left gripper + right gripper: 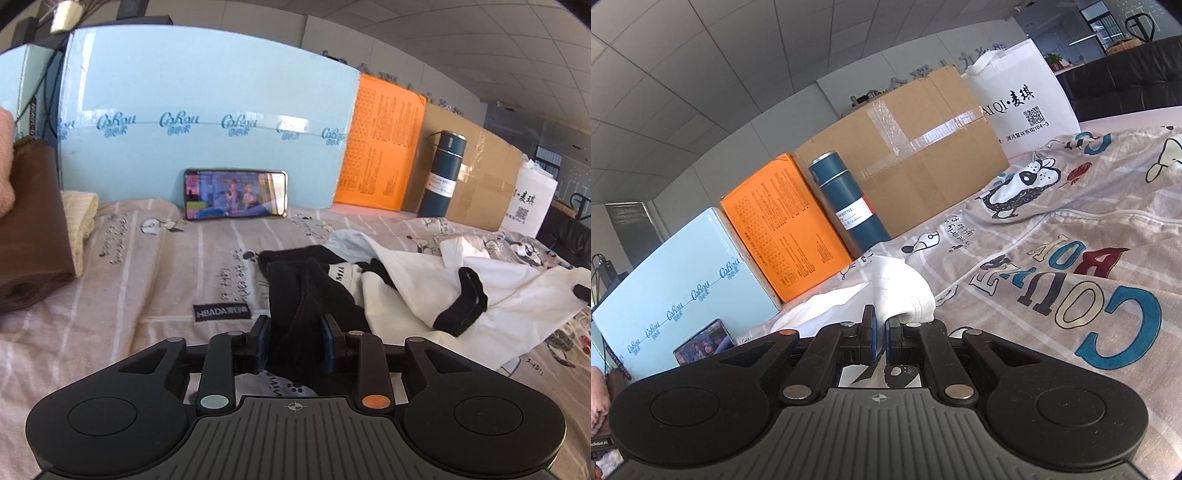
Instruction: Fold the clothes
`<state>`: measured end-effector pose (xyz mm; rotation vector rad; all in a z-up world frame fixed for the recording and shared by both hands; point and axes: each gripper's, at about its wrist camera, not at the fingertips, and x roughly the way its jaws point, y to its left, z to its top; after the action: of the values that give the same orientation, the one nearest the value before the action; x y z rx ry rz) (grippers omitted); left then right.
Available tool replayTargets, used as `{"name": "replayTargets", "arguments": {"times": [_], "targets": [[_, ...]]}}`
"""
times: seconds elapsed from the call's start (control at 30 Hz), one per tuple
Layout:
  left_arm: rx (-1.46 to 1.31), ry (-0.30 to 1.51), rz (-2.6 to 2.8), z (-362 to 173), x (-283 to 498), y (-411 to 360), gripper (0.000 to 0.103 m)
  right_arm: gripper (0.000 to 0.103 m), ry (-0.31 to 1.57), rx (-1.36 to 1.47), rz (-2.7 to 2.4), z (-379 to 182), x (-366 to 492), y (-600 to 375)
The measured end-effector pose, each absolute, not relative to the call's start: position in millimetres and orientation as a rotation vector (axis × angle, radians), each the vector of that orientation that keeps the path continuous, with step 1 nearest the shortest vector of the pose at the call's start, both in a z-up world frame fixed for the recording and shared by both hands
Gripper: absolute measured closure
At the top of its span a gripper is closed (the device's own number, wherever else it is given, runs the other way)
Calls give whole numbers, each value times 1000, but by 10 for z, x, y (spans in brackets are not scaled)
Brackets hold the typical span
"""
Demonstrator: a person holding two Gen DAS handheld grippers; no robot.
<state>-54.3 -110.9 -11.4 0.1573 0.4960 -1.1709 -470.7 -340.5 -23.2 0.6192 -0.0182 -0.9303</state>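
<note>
While both grippers have cloth between their jaws, the step in hand looks like pick-up and spread, with no fold made yet. Left gripper point(294, 341): jaws part-way apart with the black cloth point(306, 295) bunched between them; pads touch the fabric on both sides, but a firm clamp cannot be confirmed. Right gripper point(881, 338): jaws nearly together, clamped on a corner of the white garment point(903, 291), which puckers just ahead of the pads.

Garment state: white body with black trim, crumpled in a heap ahead and to the right of the left jaws, lying on the printed sheet point(147, 280) of the bed. Edges overlap; a black cuff point(463, 306) curls free. Whether black and white parts are one piece cannot be told.

Next move, as judged: draw the two grips apart and lift so the cloth hangs flat, then lay it down smooth. Thin fabric may slip from the looser left hold.
</note>
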Motion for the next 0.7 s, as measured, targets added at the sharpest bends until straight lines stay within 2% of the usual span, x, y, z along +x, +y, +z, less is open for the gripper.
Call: {"name": "replayTargets", "arguments": {"times": [0.03,0.13,0.17,0.23,0.27,0.33,0.4,0.5,0.7], "targets": [[163,452,-1153,-89,-576,-1078,65,99,-4,609,-932,-229,-4703,-3397],[224,281,-1136,-12,-759,-978,29,96,41,586,-961,-242,-4718,-3387],[241,229,-1166,2,-826,-946,28,92,49,586,-972,-243,-4733,-3384],[305,182,-1264,14,-946,-943,28,75,63,559,-994,-225,-4745,-3352],[342,167,-1315,15,-1006,-954,27,61,70,528,-1008,-204,-4744,-3322],[433,137,-1410,-14,-1136,-1011,25,53,88,440,-1022,-151,-4729,-3247],[532,98,-1481,-63,-1263,-1082,25,32,108,348,-992,-110,-4707,-3176],[671,32,-1557,-166,-1427,-1165,25,22,173,185,-860,-67,-4636,-3057],[819,-23,-1573,-352,-1558,-1324,25,19,428,-74,-520,-137,-4239,-2916]]}}
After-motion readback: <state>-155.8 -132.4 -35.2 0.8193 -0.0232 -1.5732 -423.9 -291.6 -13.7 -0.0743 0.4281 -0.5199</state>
